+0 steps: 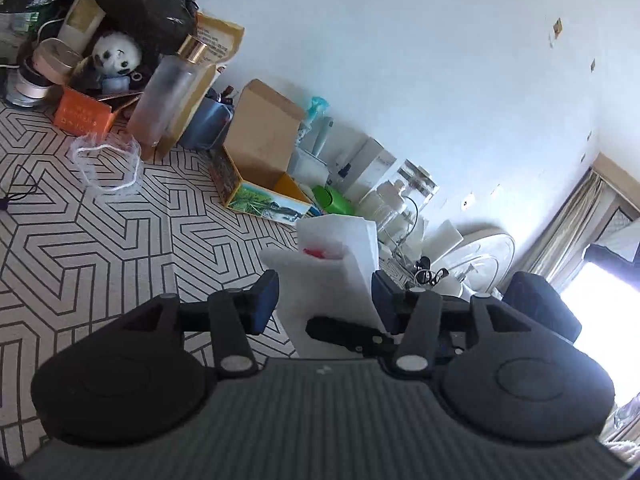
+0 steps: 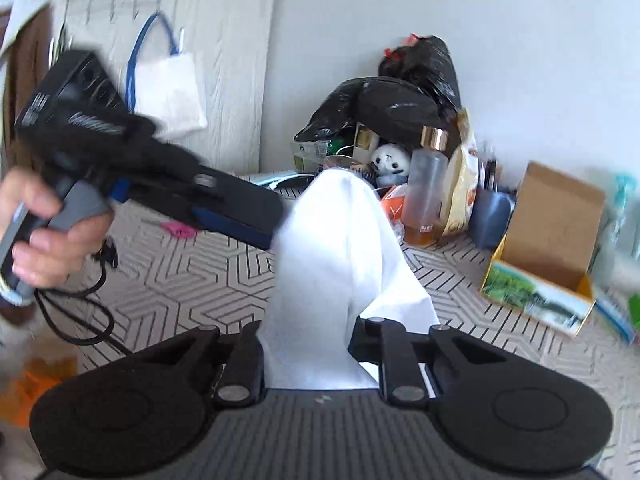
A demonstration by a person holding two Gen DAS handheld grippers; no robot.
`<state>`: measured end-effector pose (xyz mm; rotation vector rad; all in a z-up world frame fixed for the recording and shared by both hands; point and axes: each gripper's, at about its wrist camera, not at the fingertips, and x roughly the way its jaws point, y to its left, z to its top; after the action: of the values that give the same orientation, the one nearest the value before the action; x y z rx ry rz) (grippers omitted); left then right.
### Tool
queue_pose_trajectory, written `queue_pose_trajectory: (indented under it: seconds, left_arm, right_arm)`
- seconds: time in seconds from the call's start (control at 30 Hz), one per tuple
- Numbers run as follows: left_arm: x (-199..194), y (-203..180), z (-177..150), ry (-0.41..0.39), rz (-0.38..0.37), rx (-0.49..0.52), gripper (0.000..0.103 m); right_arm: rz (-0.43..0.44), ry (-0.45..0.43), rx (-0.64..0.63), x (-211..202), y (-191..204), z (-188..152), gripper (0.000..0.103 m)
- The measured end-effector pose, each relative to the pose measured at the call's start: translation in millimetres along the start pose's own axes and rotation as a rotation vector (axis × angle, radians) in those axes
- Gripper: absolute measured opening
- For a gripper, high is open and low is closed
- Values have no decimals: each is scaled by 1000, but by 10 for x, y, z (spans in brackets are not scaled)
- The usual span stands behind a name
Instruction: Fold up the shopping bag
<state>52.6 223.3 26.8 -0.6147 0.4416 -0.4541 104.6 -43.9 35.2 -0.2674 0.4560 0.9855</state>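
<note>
A white shopping bag [image 2: 332, 248] hangs lifted above a table covered in a geometric-patterned cloth [image 2: 208, 280], stretched between two handheld grippers. The right gripper [image 2: 306, 344] has its jaws closed on the bag's near end. The left gripper [image 2: 276, 236], held in a hand [image 2: 44, 232], meets the bag's far edge; whether its jaws grip cannot be told.

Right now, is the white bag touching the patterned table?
Apart. In the right wrist view the white bag hangs lifted between both grippers, patterned table visible behind it.
</note>
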Motion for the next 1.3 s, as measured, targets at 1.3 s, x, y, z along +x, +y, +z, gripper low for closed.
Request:
queue_pose_trajectory:
  seconds: [1.3]
  left_arm:
    - [471,147,23,-48,-280,-13,62]
  right_arm:
    - [606,-20,238,6,-834,13,18]
